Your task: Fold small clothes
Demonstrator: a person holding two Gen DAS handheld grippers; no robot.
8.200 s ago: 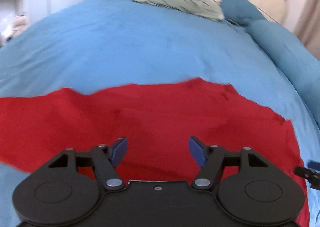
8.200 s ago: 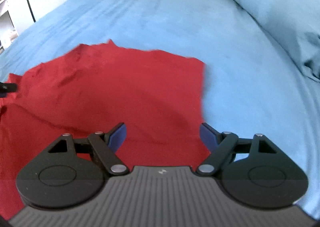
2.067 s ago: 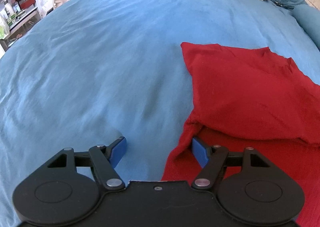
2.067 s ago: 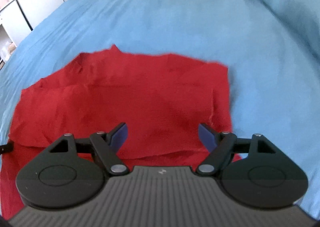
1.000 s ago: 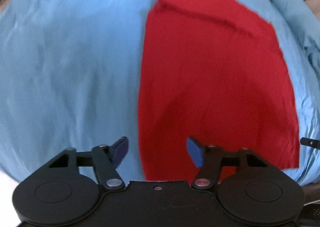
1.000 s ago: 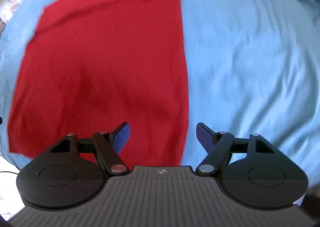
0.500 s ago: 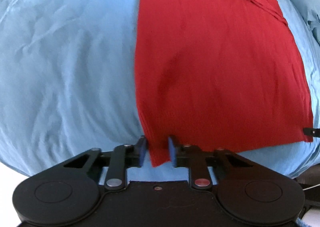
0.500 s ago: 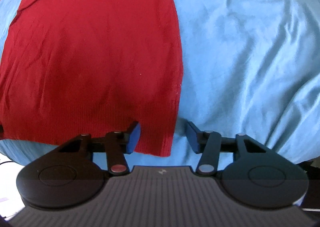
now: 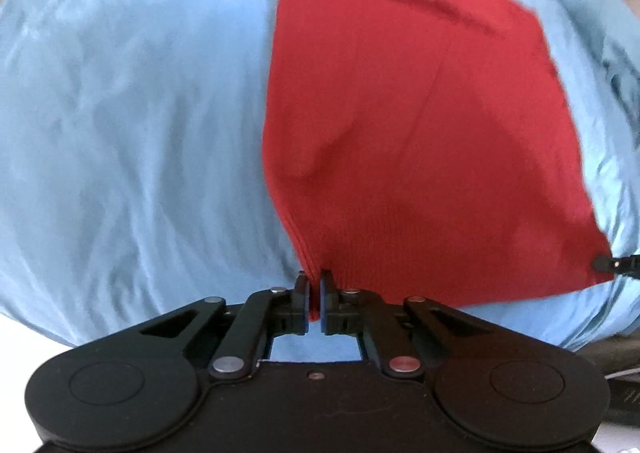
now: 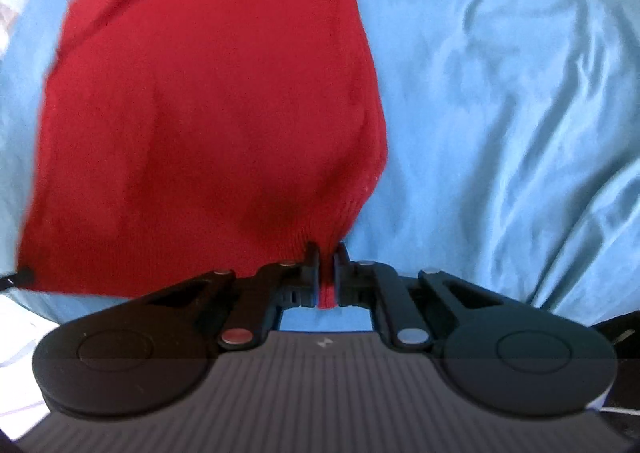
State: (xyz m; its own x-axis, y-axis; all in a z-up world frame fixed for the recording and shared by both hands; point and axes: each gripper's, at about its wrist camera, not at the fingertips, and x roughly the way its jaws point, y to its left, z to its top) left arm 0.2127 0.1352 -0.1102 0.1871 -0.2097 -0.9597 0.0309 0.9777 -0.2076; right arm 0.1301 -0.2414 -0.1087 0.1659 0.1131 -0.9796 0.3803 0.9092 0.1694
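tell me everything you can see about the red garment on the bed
The red garment is a plain knit piece with a ribbed band along its near hem, folded into a long panel with a seam or folded edge across its far end. It lies on the blue bedcover, slightly puckered near the hem. The left tool is shut on its near left corner, and the right tool is shut on its near right corner.
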